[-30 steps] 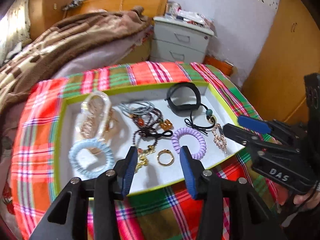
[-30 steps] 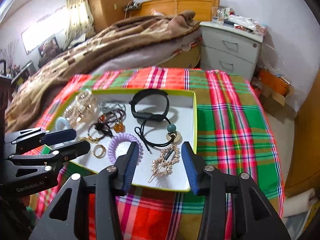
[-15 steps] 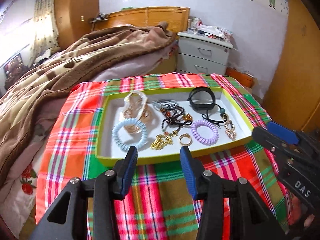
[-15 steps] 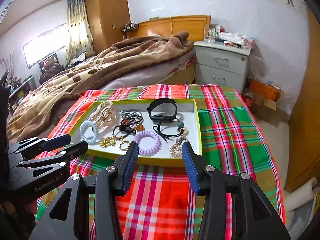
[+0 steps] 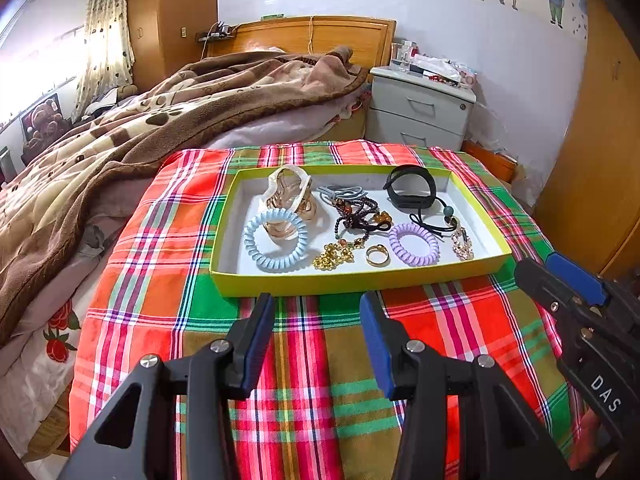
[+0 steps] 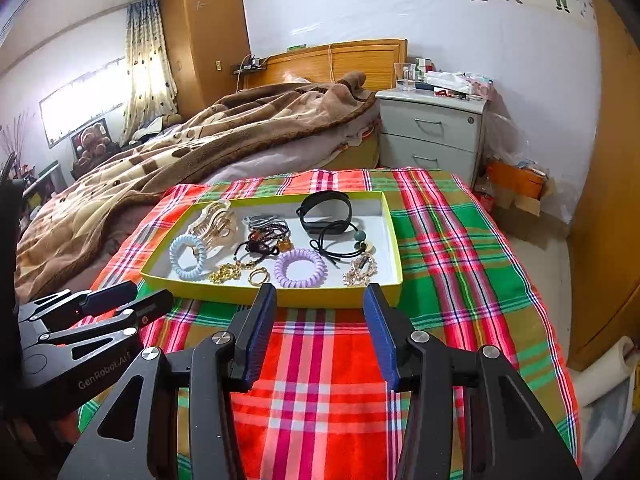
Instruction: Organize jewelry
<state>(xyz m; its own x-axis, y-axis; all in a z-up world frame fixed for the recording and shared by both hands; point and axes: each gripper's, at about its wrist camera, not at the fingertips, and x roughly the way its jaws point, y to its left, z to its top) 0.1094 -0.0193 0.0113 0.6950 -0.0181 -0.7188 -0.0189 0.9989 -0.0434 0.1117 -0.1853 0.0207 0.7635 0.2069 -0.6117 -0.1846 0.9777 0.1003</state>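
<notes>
A shallow yellow-green tray lies on a plaid-covered table. In it lie a blue coil hair tie, a purple coil hair tie, a gold ring, a gold chain, a black band, a cream hair claw, dark beads and a sparkly hair clip. My left gripper and my right gripper are open and empty, held back from the tray's near wall.
The plaid cloth covers the table in front of the tray. A bed with a brown blanket lies to the left and behind. A grey nightstand stands at the back right, wooden wardrobe doors at the right.
Both grippers have pulled back and up from over the tray to the near side of the table. Both stayed open and empty. The jewelry has not moved.
</notes>
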